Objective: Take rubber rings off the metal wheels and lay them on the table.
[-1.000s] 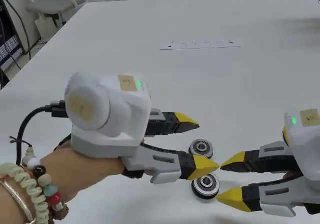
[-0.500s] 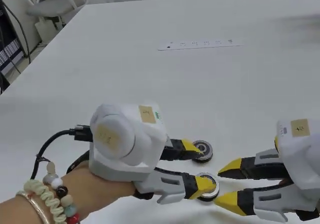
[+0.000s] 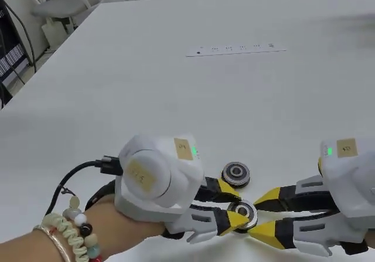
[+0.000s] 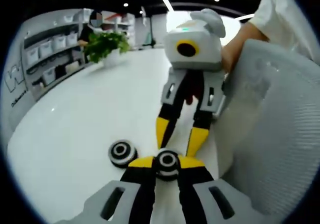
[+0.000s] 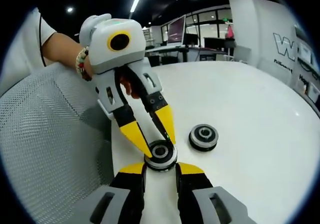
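The white table runs wide and bare beyond the work. Its left edge slants away at the upper left, where 2 chairs stand past it, and a narrow socket strip lies flush in the top, well apart from the grippers. 2 metal wheels lie close to the table's near side. The far wheel lies flat and free with open surface all round it, its dark ring on the rim. The near wheel sits just beside it, caught between the yellow tips of the left gripper, whose jaws are closed against its sides. The right gripper faces it from the other side, jaws parted, tips at the wheel's edge; whether they touch it I cannot tell. A grey mesh chair back stands close behind the table edge. Across the room are a potted plant and shelves.
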### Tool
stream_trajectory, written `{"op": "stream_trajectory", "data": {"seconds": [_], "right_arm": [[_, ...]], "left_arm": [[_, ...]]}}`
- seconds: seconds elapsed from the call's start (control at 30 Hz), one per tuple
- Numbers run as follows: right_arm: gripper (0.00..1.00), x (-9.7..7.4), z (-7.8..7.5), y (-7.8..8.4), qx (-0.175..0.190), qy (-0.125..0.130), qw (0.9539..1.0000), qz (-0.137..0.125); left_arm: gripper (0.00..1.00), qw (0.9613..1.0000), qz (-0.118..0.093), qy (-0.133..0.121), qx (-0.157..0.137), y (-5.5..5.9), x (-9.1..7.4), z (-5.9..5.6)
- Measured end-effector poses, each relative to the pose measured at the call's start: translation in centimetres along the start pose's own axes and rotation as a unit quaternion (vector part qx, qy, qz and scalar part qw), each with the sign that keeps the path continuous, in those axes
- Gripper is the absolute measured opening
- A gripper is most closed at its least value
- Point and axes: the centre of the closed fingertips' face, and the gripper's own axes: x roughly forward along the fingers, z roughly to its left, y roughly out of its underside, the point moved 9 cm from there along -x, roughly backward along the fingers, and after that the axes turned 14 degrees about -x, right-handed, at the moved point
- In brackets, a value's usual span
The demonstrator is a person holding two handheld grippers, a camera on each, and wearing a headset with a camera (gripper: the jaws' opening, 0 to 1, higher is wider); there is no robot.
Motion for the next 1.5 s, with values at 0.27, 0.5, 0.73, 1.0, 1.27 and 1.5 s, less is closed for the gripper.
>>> {"op": "stream_trajectory", "data": {"seconds": [0.27, 0.5, 0.73, 1.0, 1.27, 1.5], "right_arm": [[0.18, -0.2, 0.0, 0.1, 0.006, 0.001, 1.0000, -0.001], [0.13, -0.3, 0.0, 0.2, 0.006, 0.000, 1.0000, 0.005], [0.10, -0.4, 0.1, 0.2, -0.018, 0.001, 0.9997, 0.019], [0.00, -0.6, -0.2, 0.2, -0.020, 0.014, 0.9993, 0.030], [0.00, -1.2, -1.1, 0.5, 0.086, 0.038, 0.9955, 0.008], [0.00, -1.4, -1.3, 0.5, 0.184, 0.028, 0.9817, -0.041]], "left_arm": [[0.15, 0.9999, -0.004, 0.001, -0.011, 0.2, 0.0, 0.2], [0.15, 0.9999, -0.007, 0.001, -0.011, 0.3, -0.1, 0.1], [0.15, 1.0000, -0.007, -0.001, -0.007, 0.3, -0.1, 0.1], [0.15, 0.9999, -0.008, -0.005, -0.007, 0.3, -0.1, 0.1], [0.14, 0.9999, -0.010, -0.009, -0.010, 0.3, 0.0, 0.2], [0.14, 0.9998, -0.013, -0.009, -0.012, 0.3, 0.0, 0.2]]}}
